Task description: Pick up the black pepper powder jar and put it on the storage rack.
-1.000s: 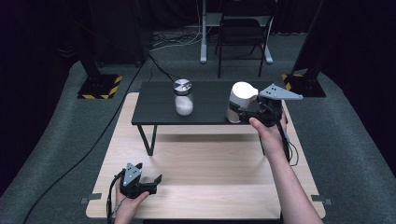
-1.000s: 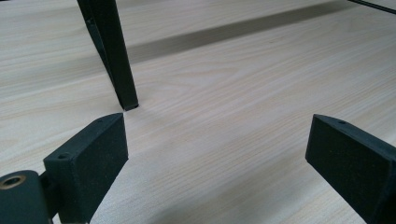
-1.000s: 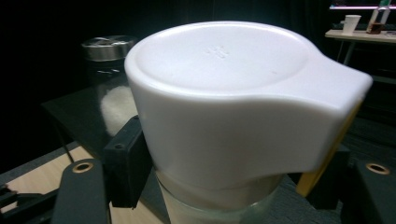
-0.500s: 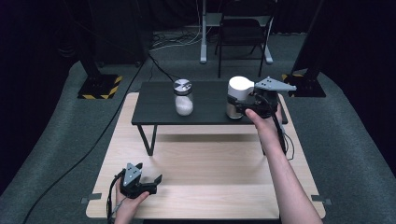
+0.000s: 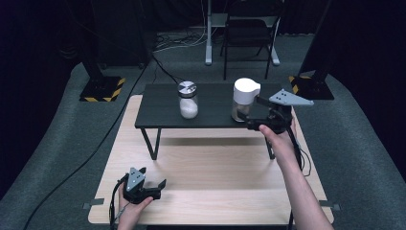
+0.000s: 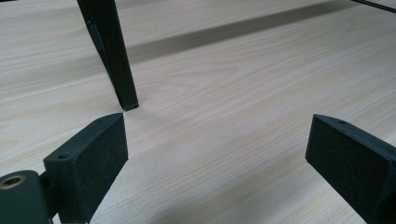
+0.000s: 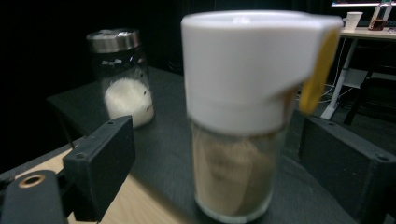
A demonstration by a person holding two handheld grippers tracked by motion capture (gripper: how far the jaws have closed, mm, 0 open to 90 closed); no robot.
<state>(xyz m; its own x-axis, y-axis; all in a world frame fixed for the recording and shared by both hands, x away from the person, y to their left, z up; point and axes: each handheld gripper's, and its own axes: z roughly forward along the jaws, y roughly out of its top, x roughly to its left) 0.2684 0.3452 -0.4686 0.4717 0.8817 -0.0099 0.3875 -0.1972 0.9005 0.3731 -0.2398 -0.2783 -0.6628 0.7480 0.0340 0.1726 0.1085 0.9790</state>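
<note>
The right tongs (image 5: 245,118) stand spread around the white-capped jar (image 7: 238,116) on the black counter (image 5: 158,115). Glass, likely slippery: grip the body below the cap. Left tongs (image 6: 215,154) rest spread.

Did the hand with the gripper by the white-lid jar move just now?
Yes. The right gripper slid left along the black table, closing in on the white-lid jar, which stays put.

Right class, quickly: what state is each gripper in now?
Left gripper: open, holding nothing, low over the wooden table.
Right gripper: open, fingers either side of the white-capped jar.
</note>
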